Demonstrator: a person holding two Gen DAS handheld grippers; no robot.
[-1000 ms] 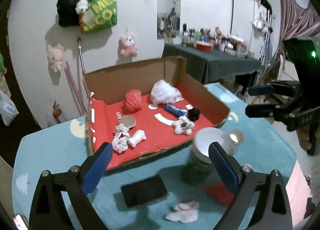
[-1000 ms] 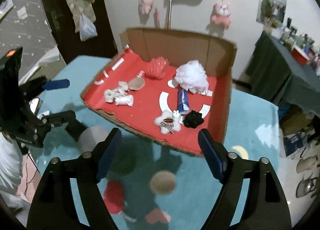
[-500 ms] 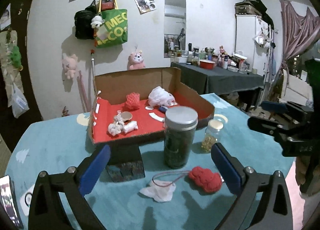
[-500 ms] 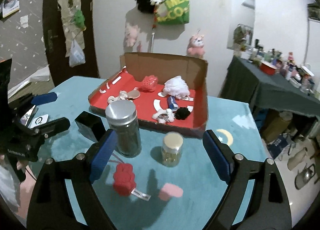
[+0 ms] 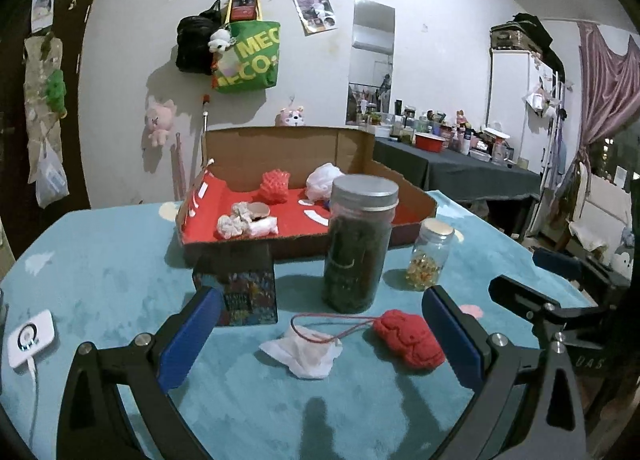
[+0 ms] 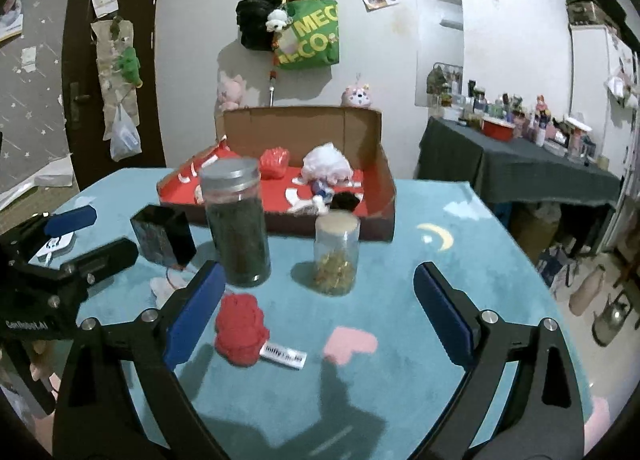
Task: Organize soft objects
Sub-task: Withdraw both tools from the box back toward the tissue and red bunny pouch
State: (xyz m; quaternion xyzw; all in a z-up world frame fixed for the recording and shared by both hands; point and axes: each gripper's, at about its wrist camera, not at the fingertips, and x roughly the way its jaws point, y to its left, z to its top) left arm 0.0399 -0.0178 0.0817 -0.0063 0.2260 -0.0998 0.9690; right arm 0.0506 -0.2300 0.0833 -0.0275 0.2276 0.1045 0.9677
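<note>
On the teal table [image 5: 100, 280], the red knitted toy [image 5: 408, 340] lies just in front of the tall jar [image 5: 360, 240], beside a white cloth [image 5: 304, 352]. Left gripper [image 5: 320, 332]: spread wide, empty. Right gripper [image 6: 316, 312]: jaws just widening (nothing between them), toy near its left finger.

Box items [image 5: 244, 222] partly hidden behind tall jar [image 5: 358, 244] (label [image 6: 283, 356] print illegible)
</note>
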